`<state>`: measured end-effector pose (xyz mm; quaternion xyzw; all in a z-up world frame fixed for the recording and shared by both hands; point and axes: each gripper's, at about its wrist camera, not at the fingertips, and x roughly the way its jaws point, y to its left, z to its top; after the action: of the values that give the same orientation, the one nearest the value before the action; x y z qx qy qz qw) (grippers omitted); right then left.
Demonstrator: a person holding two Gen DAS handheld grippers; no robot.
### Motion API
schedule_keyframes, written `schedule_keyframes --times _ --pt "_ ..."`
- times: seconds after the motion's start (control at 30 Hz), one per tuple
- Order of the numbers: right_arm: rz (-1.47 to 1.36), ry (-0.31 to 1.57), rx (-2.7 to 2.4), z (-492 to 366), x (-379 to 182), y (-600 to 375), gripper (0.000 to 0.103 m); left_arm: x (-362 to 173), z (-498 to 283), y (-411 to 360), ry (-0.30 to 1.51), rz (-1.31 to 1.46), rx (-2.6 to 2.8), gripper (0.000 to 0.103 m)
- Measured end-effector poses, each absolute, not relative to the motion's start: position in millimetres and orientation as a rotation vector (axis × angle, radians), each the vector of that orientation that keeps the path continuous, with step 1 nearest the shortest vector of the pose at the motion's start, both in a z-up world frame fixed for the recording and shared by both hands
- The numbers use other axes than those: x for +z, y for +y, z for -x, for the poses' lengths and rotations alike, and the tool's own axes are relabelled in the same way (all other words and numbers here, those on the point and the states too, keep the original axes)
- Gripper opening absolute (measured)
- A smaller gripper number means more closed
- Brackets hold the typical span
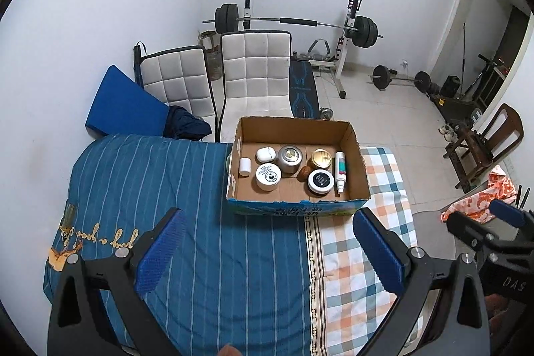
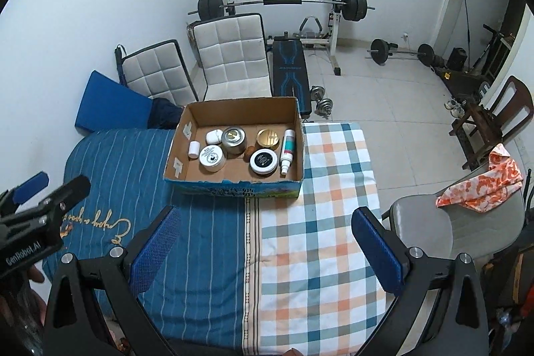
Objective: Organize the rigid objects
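Hovering well back from the work, both claws hung wide apart and empty above the bed: the left claw [image 1: 268, 251] over the blue striped bedcover [image 1: 207, 222], the right claw [image 2: 265, 247] straddling the seam where the stripes met the orange-and-teal checked blanket [image 2: 320, 222]. And where were the goods? All of them sat inside the open brown cardboard box [image 2: 197, 119] at the far end of the bed, nothing lying loose on the covers that either view showed. Inside stood a small white cylinder bottle [image 2: 194, 149], a white rounded case [image 2: 213, 136], a white round jar with a printed lid [image 2: 211, 157], a silver metal tin [image 2: 233, 139], a gold-lidded jar [image 2: 268, 138], a small brown rounded object [image 2: 249, 151] wedged among them, a white jar with a black lid [image 2: 264, 160], and a white spray bottle with a teal band [image 2: 287, 150] lying flat along the right wall. By my reading, the sorting looked complete or very nearly so. Trouble could come from here, though! The items stood tightly packed, several touching, so a wide claw reaching for one jar could nudge its neighbours or tip the tin. The box rested on soft bedding close to the edge, and a push on its wall could slide or tilt it. The spray bottle, lying down, might roll if knocked.
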<state>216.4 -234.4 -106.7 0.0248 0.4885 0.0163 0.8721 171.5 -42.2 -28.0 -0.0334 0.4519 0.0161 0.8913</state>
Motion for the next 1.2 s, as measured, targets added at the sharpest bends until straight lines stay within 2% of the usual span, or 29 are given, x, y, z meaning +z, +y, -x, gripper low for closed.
schedule_keyframes --times 1.2 --pt "-0.025 0.979 0.014 -235 -100 -236 0.103 -26 -181 -44 0.898 0.048 0.047 0.103"
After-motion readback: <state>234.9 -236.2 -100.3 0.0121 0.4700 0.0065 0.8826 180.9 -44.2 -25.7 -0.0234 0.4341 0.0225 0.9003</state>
